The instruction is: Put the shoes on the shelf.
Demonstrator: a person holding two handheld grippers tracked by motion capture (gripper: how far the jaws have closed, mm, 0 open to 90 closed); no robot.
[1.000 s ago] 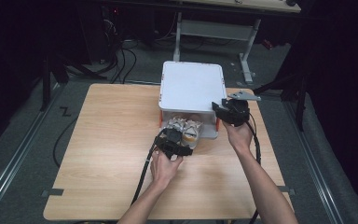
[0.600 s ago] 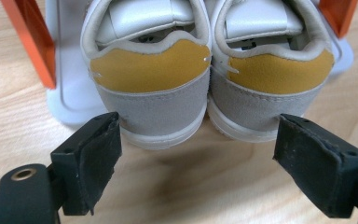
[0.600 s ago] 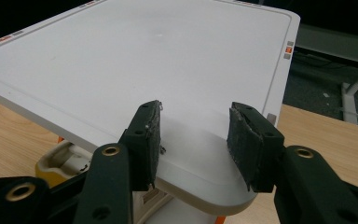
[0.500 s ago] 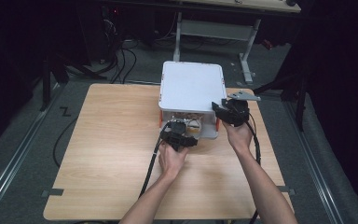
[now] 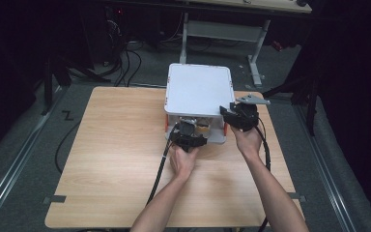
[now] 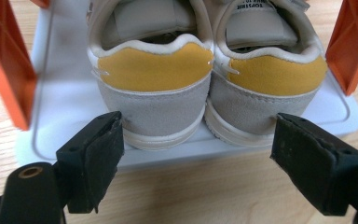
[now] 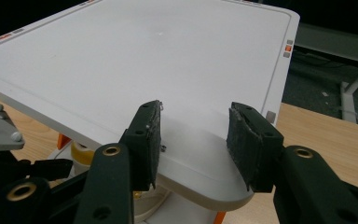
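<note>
A pair of small grey shoes with yellow heel patches, one beside the other, stands heel-out on the lower shelf of a white rack. My left gripper is open just in front of the heels, one jaw on either side, touching neither. From above, the left gripper sits at the rack's front edge with the shoes under the top shelf. My right gripper is open over the top shelf near its front right corner, holding nothing.
Orange posts flank the shoes and carry the top shelf. The rack stands at the far middle of a wooden table. Cables trail from both grippers toward the near edge. A desk frame stands on the dark floor behind.
The shoes, which stuck out in front of the rack a second ago, now sit farther in under the top shelf. My left gripper followed them forward. The right gripper has stayed put.
</note>
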